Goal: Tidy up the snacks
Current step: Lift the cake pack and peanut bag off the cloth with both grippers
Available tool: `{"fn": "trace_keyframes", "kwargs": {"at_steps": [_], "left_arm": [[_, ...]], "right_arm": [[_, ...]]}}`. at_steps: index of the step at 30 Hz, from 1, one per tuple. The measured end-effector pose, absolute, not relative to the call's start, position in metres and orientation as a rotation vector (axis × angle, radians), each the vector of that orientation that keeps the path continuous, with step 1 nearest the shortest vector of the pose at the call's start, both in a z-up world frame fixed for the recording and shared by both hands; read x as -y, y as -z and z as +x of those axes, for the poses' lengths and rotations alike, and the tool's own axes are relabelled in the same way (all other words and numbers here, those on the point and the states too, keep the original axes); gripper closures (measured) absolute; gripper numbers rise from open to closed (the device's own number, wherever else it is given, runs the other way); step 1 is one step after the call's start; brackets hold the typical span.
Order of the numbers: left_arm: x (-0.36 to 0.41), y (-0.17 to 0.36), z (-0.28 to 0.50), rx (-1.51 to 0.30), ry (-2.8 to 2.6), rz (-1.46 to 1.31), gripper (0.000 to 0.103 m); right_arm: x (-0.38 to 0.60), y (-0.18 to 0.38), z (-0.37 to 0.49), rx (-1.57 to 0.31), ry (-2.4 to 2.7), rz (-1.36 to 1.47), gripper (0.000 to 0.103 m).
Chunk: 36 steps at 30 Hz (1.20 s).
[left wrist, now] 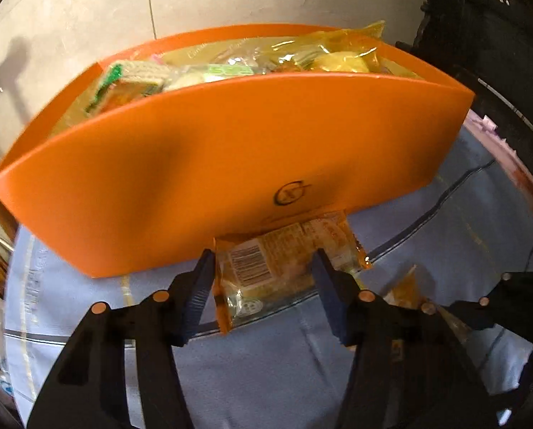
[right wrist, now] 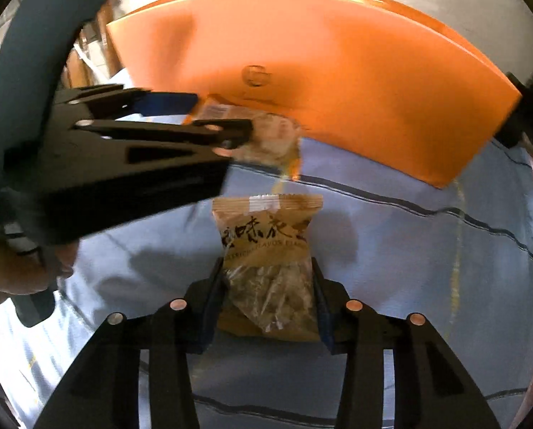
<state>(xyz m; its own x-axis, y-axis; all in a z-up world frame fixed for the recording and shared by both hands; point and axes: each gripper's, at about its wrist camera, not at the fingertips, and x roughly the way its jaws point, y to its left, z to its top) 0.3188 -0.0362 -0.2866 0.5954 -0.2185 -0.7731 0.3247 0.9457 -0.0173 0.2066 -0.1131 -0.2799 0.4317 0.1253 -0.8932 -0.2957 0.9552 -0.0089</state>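
Pale grey wall tiles stand behind a counter (left wrist: 266, 375) spread with a light blue cloth crossed by dark stripes. On it sits a tall orange cardboard box (left wrist: 230, 150) with a curved front wall, already heaped with wrapped snacks.

Just in front of the box, the left gripper (left wrist: 262, 286) straddles an orange-and-clear plastic snack packet (left wrist: 277, 268) with a barcode label; its jaws are pinched in against the packet's two sides, grasping it. The right gripper (right wrist: 266, 300) is likewise clenched on a tan crinkled snack packet with dark lettering (right wrist: 270, 246), which lies on the cloth a little nearer than the box, well apart from its wall.

Both grips look to be on soft, air-filled wrappers, so a firm squeeze near the middle of each packet should serve better than a pinch at the crimped ends, which could slip. How deep the right gripper's pads bite is hard to judge through the fisheye, so a slow test lift is wise. Each packet then needs to rise clear of the high front wall before travelling over the box, one hand at a time to avoid the grippers colliding, and should land where the heap is lowest.
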Motion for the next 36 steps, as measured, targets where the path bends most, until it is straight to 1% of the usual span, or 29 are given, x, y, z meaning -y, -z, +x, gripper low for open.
{"fn": "trace_keyframes", "kwargs": {"at_steps": [1, 2, 3, 4, 5, 7, 11, 13, 16, 18, 20, 21, 22, 23, 25, 33, 36], "left_arm": [[0.036, 0.286, 0.322, -0.885, 0.328, 0.104, 0.045], [0.035, 0.287, 0.325, -0.889, 0.348, 0.079, 0.039], [0.038, 0.288, 0.328, -0.903, 0.363, 0.064, 0.016], [0.042, 0.292, 0.331, -0.922, 0.365, 0.062, 0.005], [0.044, 0.293, 0.333, -0.938, 0.375, 0.054, 0.004], [0.051, 0.298, 0.337, -0.965, 0.372, 0.055, 0.004], [0.060, 0.304, 0.334, -0.953, 0.277, 0.087, 0.004], [0.054, 0.311, 0.341, -0.993, 0.231, 0.037, 0.004], [0.060, 0.314, 0.336, -0.968, 0.182, 0.124, 0.004], [0.047, 0.317, 0.331, -0.955, 0.146, 0.102, 0.004], [0.038, 0.316, 0.327, -0.943, 0.145, 0.082, 0.012], [0.037, 0.315, 0.324, -0.932, 0.162, 0.098, 0.021], [0.037, 0.314, 0.320, -0.917, 0.185, 0.124, 0.027], [0.036, 0.313, 0.319, -0.912, 0.188, 0.135, 0.028], [0.028, 0.312, 0.319, -0.920, 0.193, 0.111, 0.034], [0.009, 0.311, 0.306, -0.907, 0.199, 0.101, 0.042], [0.005, 0.310, 0.300, -0.907, 0.198, 0.101, 0.042]], "right_arm": [[0.118, 0.280, 0.207, -1.094, -0.250, -0.172, 0.059], [0.120, 0.280, 0.208, -1.095, -0.243, -0.168, 0.059], [0.121, 0.280, 0.209, -1.097, -0.238, -0.158, 0.059], [0.122, 0.279, 0.209, -1.099, -0.235, -0.154, 0.059], [0.124, 0.280, 0.210, -1.100, -0.233, -0.151, 0.059], [0.123, 0.280, 0.210, -1.100, -0.236, -0.144, 0.059], [0.119, 0.280, 0.210, -1.099, -0.241, -0.140, 0.059], [0.125, 0.279, 0.207, -1.099, -0.237, -0.145, 0.059], [0.153, 0.271, 0.201, -1.099, -0.220, -0.131, 0.059], [0.154, 0.270, 0.202, -1.099, -0.210, -0.113, 0.059], [0.156, 0.269, 0.200, -1.098, -0.207, -0.088, 0.059], [0.156, 0.268, 0.200, -1.097, -0.208, -0.086, 0.059], [0.155, 0.268, 0.198, -1.094, -0.207, -0.088, 0.059], [0.157, 0.267, 0.197, -1.093, -0.207, -0.086, 0.059], [0.161, 0.272, 0.196, -1.091, -0.206, -0.070, 0.059], [0.175, 0.274, 0.208, -1.089, -0.206, -0.050, 0.059], [0.174, 0.274, 0.211, -1.089, -0.213, -0.042, 0.059]]}}
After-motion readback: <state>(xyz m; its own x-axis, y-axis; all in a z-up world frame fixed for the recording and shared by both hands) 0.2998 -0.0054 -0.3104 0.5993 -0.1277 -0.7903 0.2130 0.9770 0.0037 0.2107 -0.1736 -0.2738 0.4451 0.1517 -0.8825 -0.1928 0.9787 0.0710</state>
